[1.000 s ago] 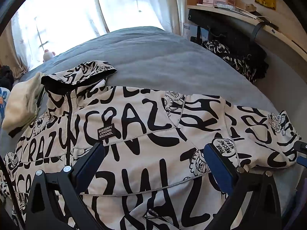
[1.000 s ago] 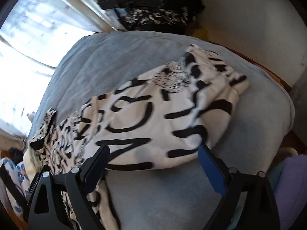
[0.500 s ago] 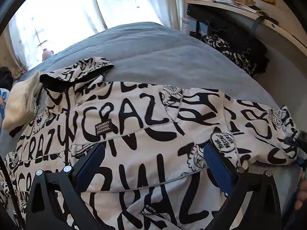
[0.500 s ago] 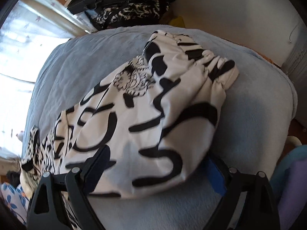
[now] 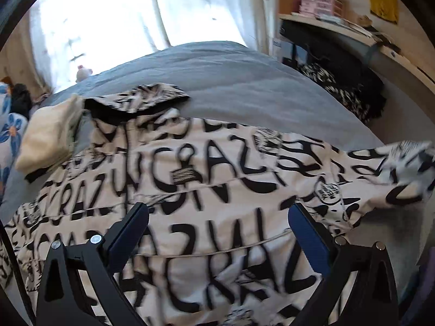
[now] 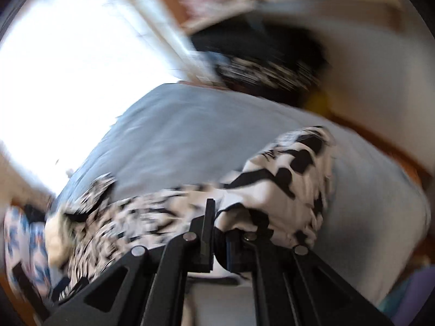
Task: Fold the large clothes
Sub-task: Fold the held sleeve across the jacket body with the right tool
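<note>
Cream fabric scrawled with black lettering fills most of what we see: the jacket (image 5: 206, 190) lies spread across the grey bed cover (image 5: 231, 81), its front up and its dark-lined collar (image 5: 136, 100) turned toward the window. At the far left of the left wrist view we find a floral-print cloth (image 5: 11, 130), and just beside it a folded beige garment (image 5: 49, 133) resting against the jacket's shoulder. Our left gripper (image 5: 217, 225) hangs over the jacket's lower half with its blue-padded fingers (image 5: 310, 239) spread wide, nothing between them. Further right, the jacket's sleeve (image 5: 402, 174) looks raised off the cover, blurred at its end. Behind it, against the wall, a heap of black and patterned clothes (image 5: 345, 87) sits under a shelf (image 5: 339, 30) holding pink boxes (image 5: 318, 4).

In the right wrist view everything is smeared by motion. At its left edge we again see the floral cloth (image 6: 24, 244), then the jacket's body (image 6: 114, 217) running toward the centre. There our right gripper (image 6: 217, 217) is clamped on the sleeve's cuff end (image 6: 293, 187), the fabric bunched and puckered just past the closed fingers (image 6: 209, 217), with grey cover (image 6: 190, 130) behind it.
</note>
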